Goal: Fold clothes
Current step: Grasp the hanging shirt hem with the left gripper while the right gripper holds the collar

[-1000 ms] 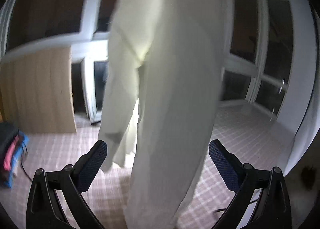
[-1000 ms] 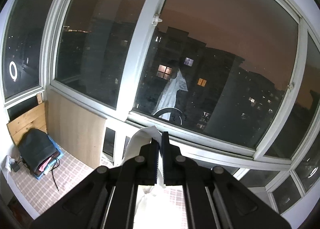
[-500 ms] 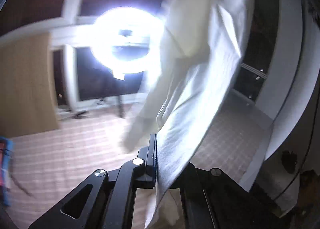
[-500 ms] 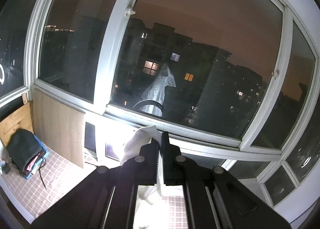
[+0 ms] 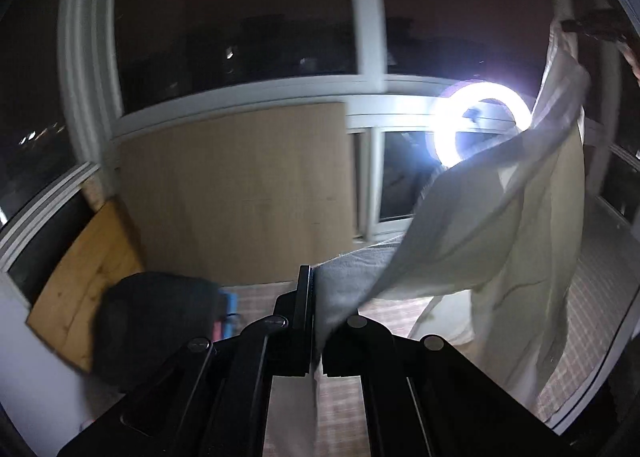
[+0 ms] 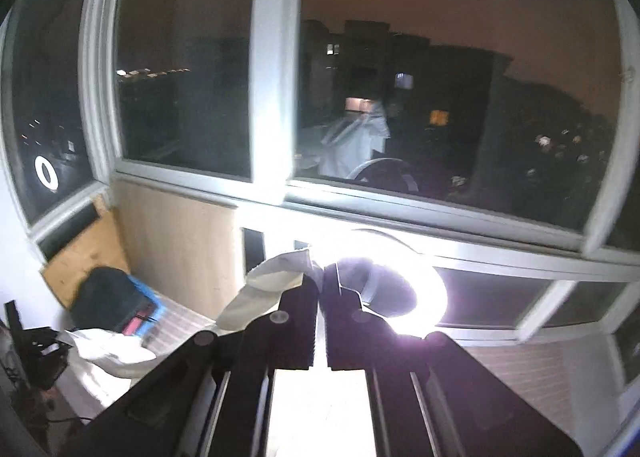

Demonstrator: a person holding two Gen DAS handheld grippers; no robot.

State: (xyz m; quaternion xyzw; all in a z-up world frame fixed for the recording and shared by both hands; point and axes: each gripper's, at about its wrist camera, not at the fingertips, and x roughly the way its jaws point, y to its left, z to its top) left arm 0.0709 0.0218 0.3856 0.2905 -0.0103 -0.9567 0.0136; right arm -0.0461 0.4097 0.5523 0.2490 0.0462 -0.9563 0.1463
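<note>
We hold a pale garment (image 5: 500, 225) off the floor, stretched between our two tools. Our left gripper (image 5: 313, 293) has its jaws closed on one edge of the cloth, which runs from there up and to the right toward the ring light (image 5: 448, 117) and on to the upper right corner of that view, where something dark holds its far end; a loose part hangs down below the light toward the floor. The left gripper tilts downward. Our right gripper (image 6: 321, 285) is likewise clamped on a fold of the same cloth (image 6: 268, 289), which spills out to the left of its fingers, and the ring light glares just right of them.

Left of the ring light a wooden board (image 5: 236, 193) leans against the wall under the window frame (image 5: 368, 17). Further left a dark bundle (image 5: 152, 321) sits on a blue thing. The floor (image 5: 348, 409) shows a checked pattern. Night buildings fill the glass above the light.
</note>
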